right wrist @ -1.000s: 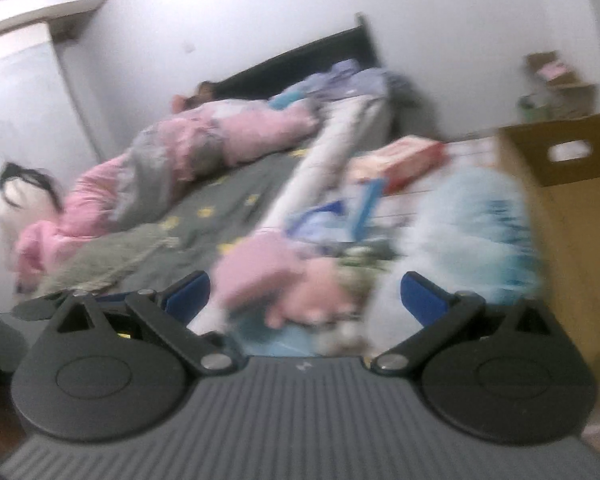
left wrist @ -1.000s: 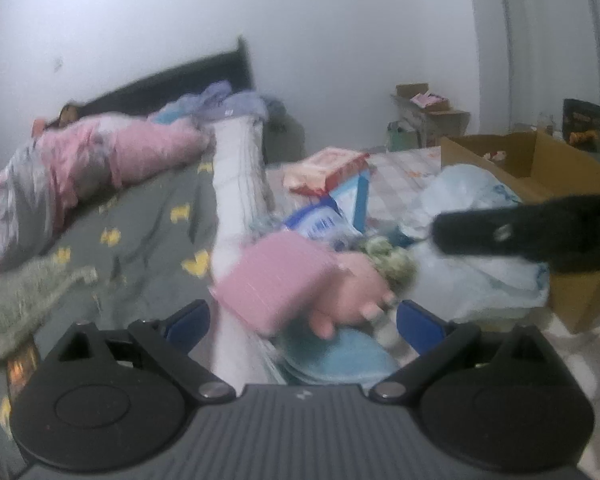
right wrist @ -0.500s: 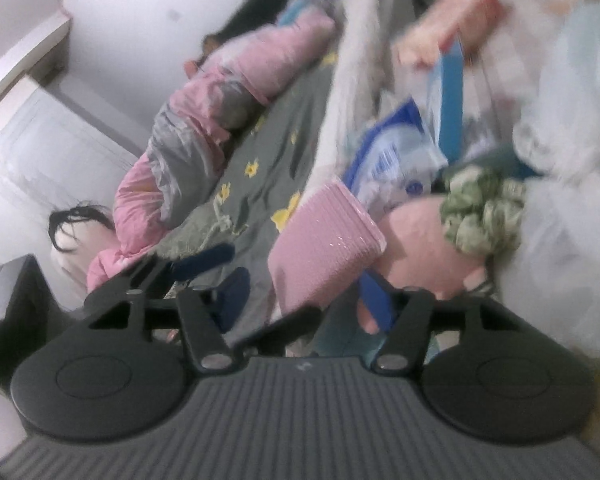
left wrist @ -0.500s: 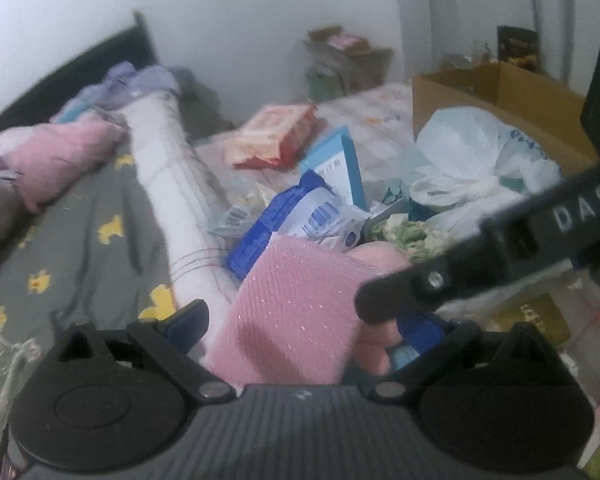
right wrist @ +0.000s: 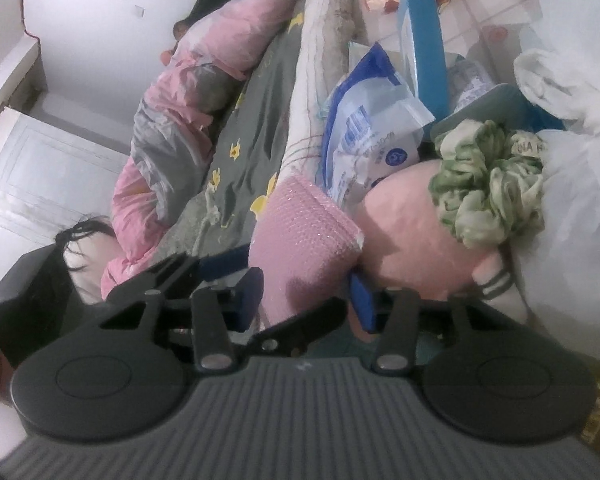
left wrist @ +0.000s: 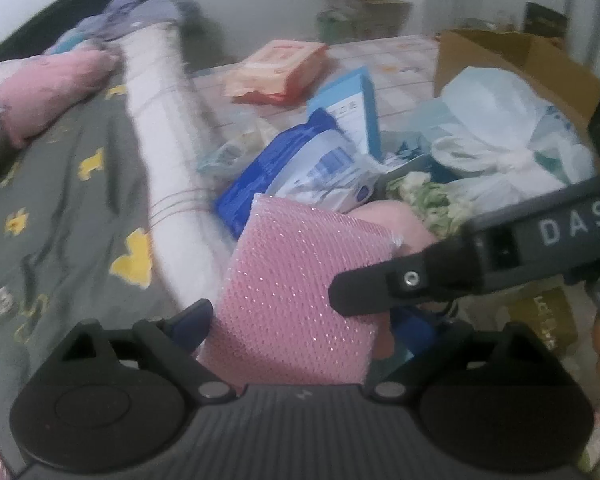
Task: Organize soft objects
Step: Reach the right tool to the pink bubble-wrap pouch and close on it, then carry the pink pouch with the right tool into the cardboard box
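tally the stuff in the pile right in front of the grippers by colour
pink: 2, mesh sponge, plush
green: 1, scrunchie
blue: 2, wipes pack, box
white: 1, plastic bag
total: 6

Between my jaws I see a pink sponge with a glittery mesh pattern. Just beyond it sits a pale pink plush, a green-and-cream scrunchie, and a blue-and-white packet. Left of the jaws, the bedspread is grey with yellow shapes.
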The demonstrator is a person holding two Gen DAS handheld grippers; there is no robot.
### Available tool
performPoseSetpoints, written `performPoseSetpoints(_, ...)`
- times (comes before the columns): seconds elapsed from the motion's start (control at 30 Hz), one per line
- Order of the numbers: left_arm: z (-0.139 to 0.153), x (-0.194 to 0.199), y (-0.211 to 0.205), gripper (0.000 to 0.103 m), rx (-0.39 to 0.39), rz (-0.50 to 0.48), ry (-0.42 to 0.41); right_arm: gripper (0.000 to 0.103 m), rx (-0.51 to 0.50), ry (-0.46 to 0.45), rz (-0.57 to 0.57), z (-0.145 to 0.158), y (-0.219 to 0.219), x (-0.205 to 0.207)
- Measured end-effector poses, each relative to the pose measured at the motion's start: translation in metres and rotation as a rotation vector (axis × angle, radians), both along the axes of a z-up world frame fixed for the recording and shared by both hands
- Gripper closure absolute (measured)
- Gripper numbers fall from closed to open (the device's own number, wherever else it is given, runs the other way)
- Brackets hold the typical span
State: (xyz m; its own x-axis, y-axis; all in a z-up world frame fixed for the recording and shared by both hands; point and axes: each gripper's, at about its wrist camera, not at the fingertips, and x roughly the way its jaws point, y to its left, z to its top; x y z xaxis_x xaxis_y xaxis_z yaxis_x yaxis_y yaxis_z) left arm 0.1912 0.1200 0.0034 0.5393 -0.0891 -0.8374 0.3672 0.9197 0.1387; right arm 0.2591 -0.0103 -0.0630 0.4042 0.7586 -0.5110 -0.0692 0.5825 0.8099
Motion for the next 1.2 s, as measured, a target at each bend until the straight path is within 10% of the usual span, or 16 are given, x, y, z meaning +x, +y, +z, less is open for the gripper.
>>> performPoseSetpoints(0.37,0.055,-0.054,-0.010,0.017,-0.020,0.112,-0.144,0.064,-0.032,-0.119,0.012,0.053,0.001,-0.026)
performPoseSetpoints(0.77,0.128,-0.075,-0.080,0.016,-0.092,0.029,-0.330,0.064,-0.058,-0.331,-0.065,0.143,-0.068,-0.070)
performPoseSetpoints(1.2,0.123,0.043,-0.239,0.015,-0.304,-0.210,-0.102,0.058,-0.159,-0.253,-0.287,0.171,-0.268,-0.029)
